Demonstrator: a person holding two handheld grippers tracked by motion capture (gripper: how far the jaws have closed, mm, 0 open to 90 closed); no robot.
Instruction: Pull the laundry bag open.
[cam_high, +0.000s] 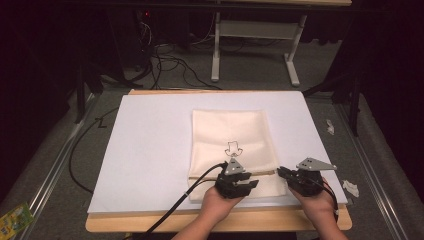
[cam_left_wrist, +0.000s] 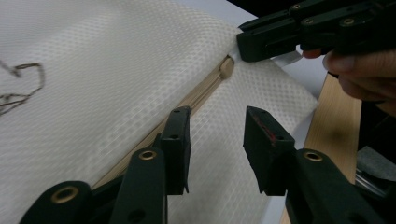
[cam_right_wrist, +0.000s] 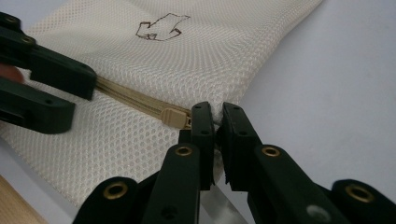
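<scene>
1. The mesh bag (cam_high: 231, 145) lies flat at the middle of the white table (cam_high: 150, 150), its zipper (cam_right_wrist: 126, 100) running across near the six o'clock edge and a small dark outline drawing (cam_right_wrist: 161, 27) printed above it.
2. The zipper pull (cam_right_wrist: 175, 117) sits at the three o'clock end of the zipper, right at the bag's corner, and in the left gripper view it shows as a tan tab (cam_left_wrist: 227, 68).
3. The right tool (cam_right_wrist: 215, 122) has its jaws together, pinched on the bag's corner fabric just beside the pull; whether the pull itself is caught cannot be told.
4. The left tool (cam_left_wrist: 217, 135) hovers over the zipper line at about six o'clock of the bag, jaws apart and holding nothing.
5. Judged from this, the step in hand is anchoring the bag's end so the zipper can be worked.
6. The next move likely calls for the left tool to travel toward three o'clock along the zipper, close on the small pull, and draw it toward nine o'clock while the right tool holds the corner taut.
7. The pull is small and flat, so a careful, square pinch is needed.
</scene>
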